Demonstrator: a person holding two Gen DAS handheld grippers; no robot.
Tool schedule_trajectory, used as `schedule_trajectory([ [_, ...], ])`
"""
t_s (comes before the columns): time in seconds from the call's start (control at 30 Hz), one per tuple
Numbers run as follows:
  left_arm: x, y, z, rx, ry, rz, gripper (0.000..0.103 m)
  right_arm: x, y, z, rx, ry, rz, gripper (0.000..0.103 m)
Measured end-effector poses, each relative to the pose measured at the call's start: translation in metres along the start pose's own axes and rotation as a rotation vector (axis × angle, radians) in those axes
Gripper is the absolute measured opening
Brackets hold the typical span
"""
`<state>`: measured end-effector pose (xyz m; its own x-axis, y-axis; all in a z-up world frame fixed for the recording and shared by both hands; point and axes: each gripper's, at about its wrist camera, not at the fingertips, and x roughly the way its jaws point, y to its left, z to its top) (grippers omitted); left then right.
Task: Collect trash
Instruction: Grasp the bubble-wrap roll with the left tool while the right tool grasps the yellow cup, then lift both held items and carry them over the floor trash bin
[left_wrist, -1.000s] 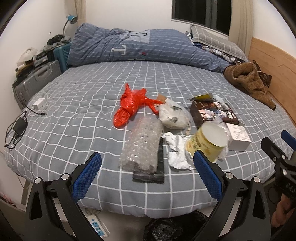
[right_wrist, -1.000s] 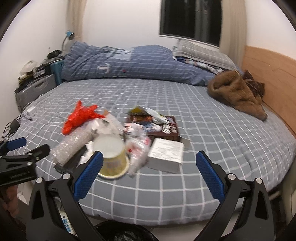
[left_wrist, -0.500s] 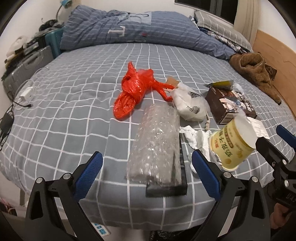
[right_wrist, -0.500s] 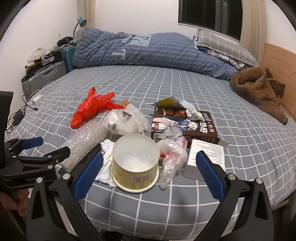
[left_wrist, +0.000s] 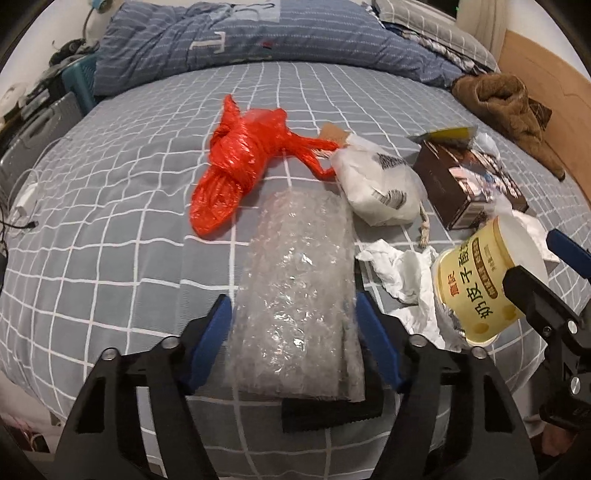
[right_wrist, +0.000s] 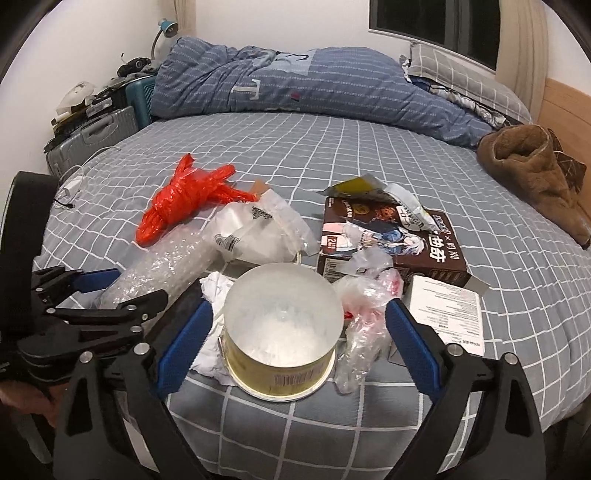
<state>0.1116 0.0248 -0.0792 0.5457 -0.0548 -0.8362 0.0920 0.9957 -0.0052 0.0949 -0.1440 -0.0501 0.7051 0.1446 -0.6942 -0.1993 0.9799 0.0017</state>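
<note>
On a bed (left_wrist: 110, 229) with a grey checked sheet, a heap of trash lies near the lower edge in both views. In the left wrist view the left gripper (left_wrist: 293, 325) reaches in from the bottom of the frame, its blue fingers (left_wrist: 216, 332) on either side of a roll of bubble wrap (left_wrist: 299, 280) that runs up the middle of the picture over a flat black strip (left_wrist: 328, 410). Its jaws have just been closing and now stand just beside the roll's two flanks, with the wrap between them; whether the pads already press on it cannot be told from the blur. Above the roll, toward the upper centre, lies a knotted red plastic bag (left_wrist: 240, 166), and to its right a white drawstring pouch (left_wrist: 380, 184) and a brown carton (left_wrist: 469, 188). Crumpled white paper (left_wrist: 402, 273) sits at the right of the roll, touching a yellow tub (left_wrist: 480, 291) tipped on its side. In the right wrist view the right gripper (right_wrist: 295, 339) comes up from the bottom edge with its jaws wide apart, having just narrowed slightly; the yellow tub (right_wrist: 280, 332) stands between the blue fingers (right_wrist: 184, 339) without either one touching it. A clear crumpled bag (right_wrist: 365, 314) leans at the tub's right, inside the right finger, and a white box (right_wrist: 447, 314) lies just beyond. The left gripper (right_wrist: 96, 291) shows at the left edge of this view, around the bubble wrap (right_wrist: 162, 269). A brown fleece garment (right_wrist: 535, 177) lies at the far right, and a folded blue quilt (right_wrist: 295, 88) fills the top of the frame.
</note>
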Motion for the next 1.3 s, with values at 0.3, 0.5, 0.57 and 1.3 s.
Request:
schedule_trajectory([
  [0.3,0.006,-0.001,0.001,-0.010,0.020,-0.006,0.041,0.011,0.004,-0.006,0.007,0.037,0.031,0.070],
  [0.5,0.005,0.000,-0.001,-0.014,0.021,0.005,0.034,0.010,0.008,-0.007,0.000,0.027,0.027,0.067],
  [0.57,0.003,0.004,0.000,-0.032,0.022,-0.004,0.033,0.008,0.008,-0.007,0.000,0.021,0.028,0.067],
  [1.3,-0.058,0.000,0.003,-0.073,-0.098,-0.022,0.033,-0.041,-0.002,0.000,0.034,-0.101,0.021,0.067],
])
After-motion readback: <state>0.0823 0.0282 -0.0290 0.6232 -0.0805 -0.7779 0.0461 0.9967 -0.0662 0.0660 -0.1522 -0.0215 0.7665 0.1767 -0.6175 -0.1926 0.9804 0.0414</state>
